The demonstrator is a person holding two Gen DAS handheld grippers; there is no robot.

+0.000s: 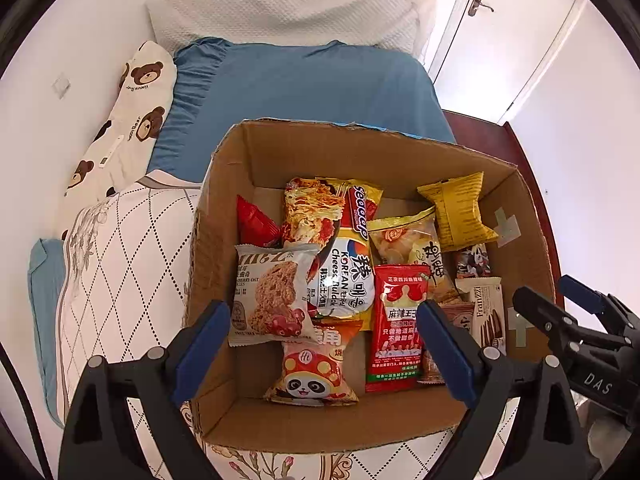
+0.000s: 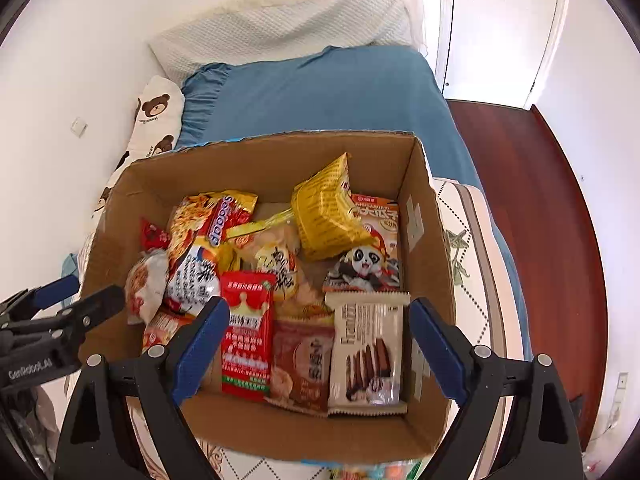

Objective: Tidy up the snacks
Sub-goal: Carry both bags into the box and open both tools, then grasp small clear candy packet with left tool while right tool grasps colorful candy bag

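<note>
Left claw point(image 1: 324, 344) and right claw point(image 2: 320, 344) gape empty above the cardboard box point(image 1: 280, 148) — snack packets point(image 1: 344, 264) fill it.

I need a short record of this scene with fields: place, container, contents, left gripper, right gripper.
place: bed with blue sheet
container: open cardboard box on the bed
contents: many snack packets, among them a red packet, a yellow packet and an oat cookie
left gripper: open, above the box, holds nothing
right gripper: open, above the box, holds nothing
</note>
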